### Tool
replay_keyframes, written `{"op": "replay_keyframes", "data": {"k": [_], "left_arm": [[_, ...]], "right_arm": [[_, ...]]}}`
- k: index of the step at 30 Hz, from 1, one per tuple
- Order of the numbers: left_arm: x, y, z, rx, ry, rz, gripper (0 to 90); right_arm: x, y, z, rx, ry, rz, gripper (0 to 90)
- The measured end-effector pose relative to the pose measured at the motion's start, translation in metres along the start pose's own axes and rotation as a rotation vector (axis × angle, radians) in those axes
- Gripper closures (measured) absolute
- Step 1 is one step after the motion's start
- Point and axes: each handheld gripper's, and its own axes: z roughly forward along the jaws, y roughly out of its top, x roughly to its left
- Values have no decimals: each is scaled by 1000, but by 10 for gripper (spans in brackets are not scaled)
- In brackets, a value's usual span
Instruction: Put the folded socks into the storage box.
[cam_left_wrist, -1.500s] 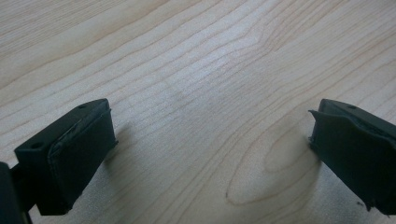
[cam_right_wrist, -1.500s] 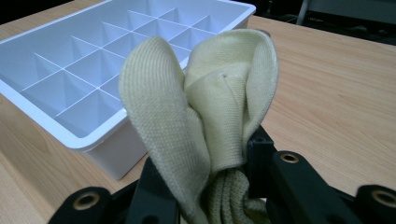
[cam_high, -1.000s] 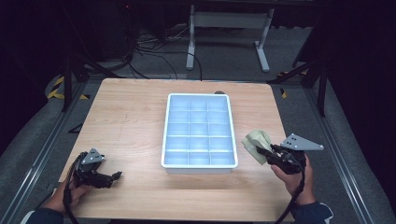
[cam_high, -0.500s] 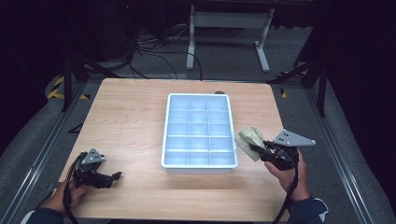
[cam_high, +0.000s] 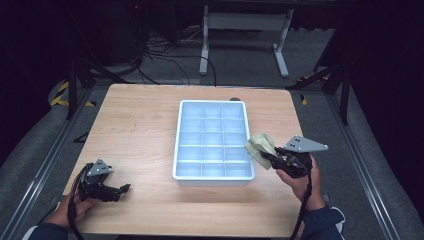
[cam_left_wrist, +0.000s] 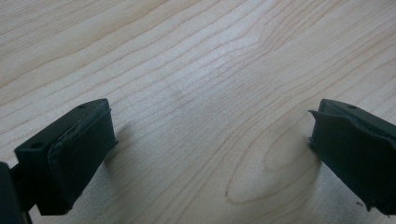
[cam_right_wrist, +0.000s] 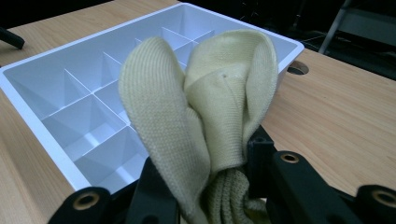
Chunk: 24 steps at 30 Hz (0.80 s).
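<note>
Pale wood grain runs under everything we see on the table (cam_high: 140, 130), and nearest us, at about seven o'clock on its top, the left gripper (cam_high: 118, 190) lies low in the person's left hand (cam_high: 75, 207). In the left gripper view we find its jaws spread wide over bare board, gripping nothing.

At four o'clock the right gripper (cam_high: 265, 156) sits in the right hand (cam_high: 300, 181), its jaws closed on a folded yellowish knit cloth (cam_right_wrist: 205, 116). The cloth stands up in two rounded lobes, and in the right gripper view they block much of our sight of the tray beyond. In the high view the cloth overlaps the tray's right rim.

The white divided tray (cam_high: 179, 145) occupies the table's centre, its compartments empty where we can see them. At twelve o'clock, past the far edge, cables (cam_high: 155, 55) trail over grey floor beside a white metal stand (cam_high: 245, 22).
</note>
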Motion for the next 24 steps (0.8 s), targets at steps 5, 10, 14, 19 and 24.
{"op": "replay_keyframes", "data": {"k": [5, 10, 14, 19, 24], "left_arm": [[0, 0, 0, 0, 0, -1, 1], [0, 0, 0, 0, 0, -1, 1], [0, 0, 0, 0, 0, -2, 1], [0, 0, 0, 0, 0, -1, 1], [0, 0, 0, 0, 0, -1, 1]], "right_arm": [[0, 2, 4, 3, 2, -2, 721], [-1, 6, 6, 0, 7, -6, 721], [1, 8, 10, 11, 10, -25, 721], [2, 10, 17, 32, 17, -36, 721], [1, 14, 21, 48, 16, -47, 721]]}}
